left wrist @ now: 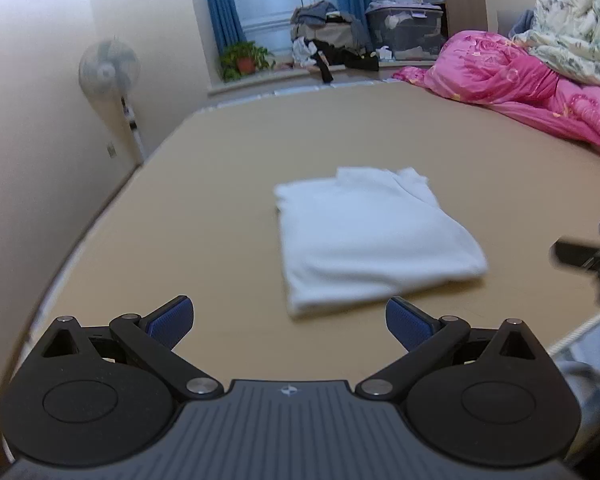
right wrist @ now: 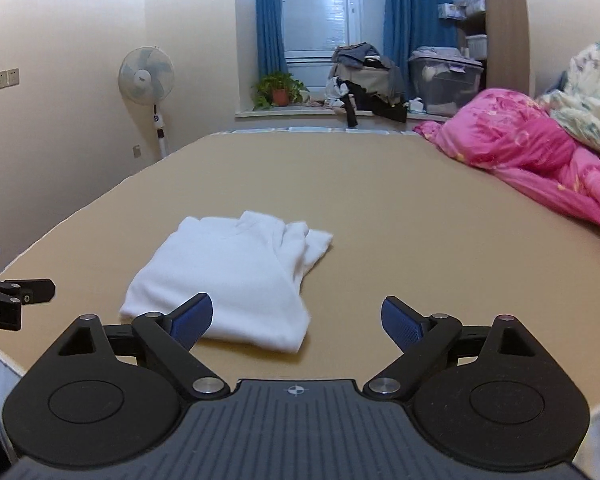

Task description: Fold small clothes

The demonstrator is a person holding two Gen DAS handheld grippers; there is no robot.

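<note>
1. Left wrist view: the left gripper (left wrist: 289, 319) has its jaws spread wide with nothing between them, and its blue pads (left wrist: 171, 320) touch nothing. Just ahead of it the white garment (left wrist: 374, 236) lies on the tan surface (left wrist: 204, 184), folded into a compact block with a looser bunched part at its far end. The picture is somewhat blurred. At the right edge part of the other tool shows.

2. Right wrist view: the right gripper (right wrist: 297, 319) is likewise spread and empty. The same garment (right wrist: 228, 276) sits ahead and to its left; the left finger overlaps the cloth's near edge in the picture, but I cannot tell whether it touches it. The bunched end points to the far right.

3. Handling, as a judgement: the cloth looks soft, light and limp, so it will sag and may unfold if lifted by one point. Pinching all the layers at the thick near fold, one tool at each corner, seems safest. The loose end could spill out.

4. Writing: on the black part at the left edge of the right wrist view, white letters read roughly "oot.AI", cut off by the frame. No label on the garment can be made out.
</note>
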